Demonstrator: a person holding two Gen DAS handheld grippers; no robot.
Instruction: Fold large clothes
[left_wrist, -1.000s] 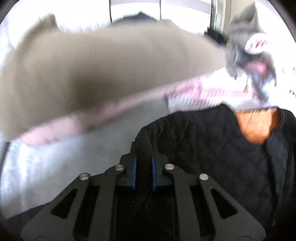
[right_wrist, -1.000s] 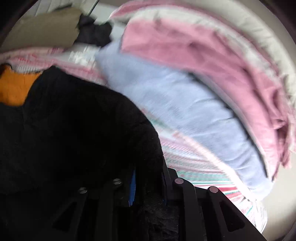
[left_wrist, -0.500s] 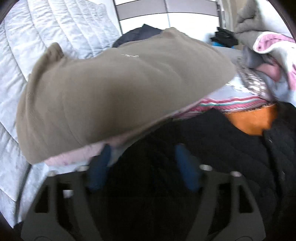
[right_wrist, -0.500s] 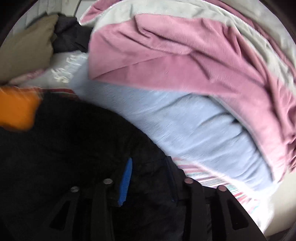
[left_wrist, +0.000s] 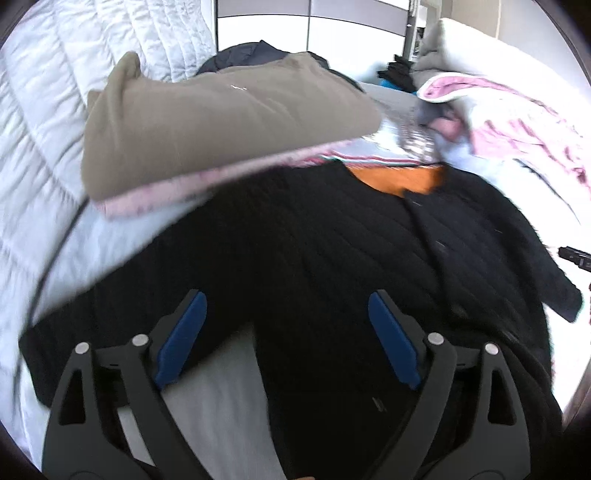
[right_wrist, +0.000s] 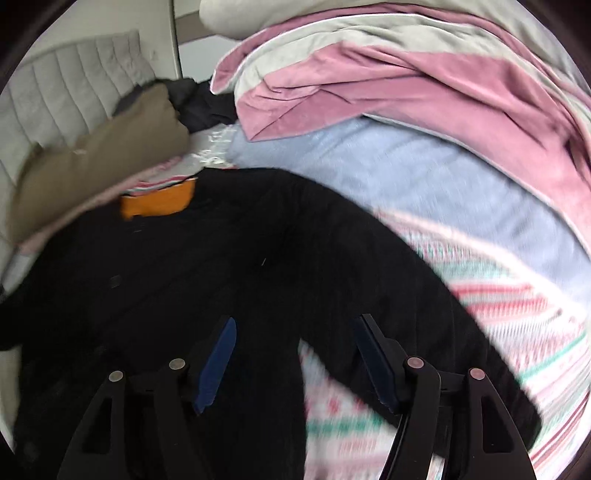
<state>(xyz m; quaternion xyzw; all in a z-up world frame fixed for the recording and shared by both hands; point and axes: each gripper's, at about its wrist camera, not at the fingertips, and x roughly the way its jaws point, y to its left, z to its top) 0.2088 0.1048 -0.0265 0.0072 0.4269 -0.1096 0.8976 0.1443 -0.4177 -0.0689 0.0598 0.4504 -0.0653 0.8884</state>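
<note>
A black quilted jacket with an orange lining at the collar lies spread on the bed. It also shows in the right wrist view, with the orange lining at the far left. My left gripper is open and empty, just above the jacket's near left part. My right gripper is open and empty, over the jacket's near right sleeve.
A folded tan garment lies beyond the jacket on a pink one. A pile of pink and light-blue bedding rises on the right. A striped sheet covers the bed. A white quilted headboard stands on the left.
Both grippers were shut on the black jacket and have opened and let it go. The jacket now lies flat on the bed, and both grippers have drawn back a little.
</note>
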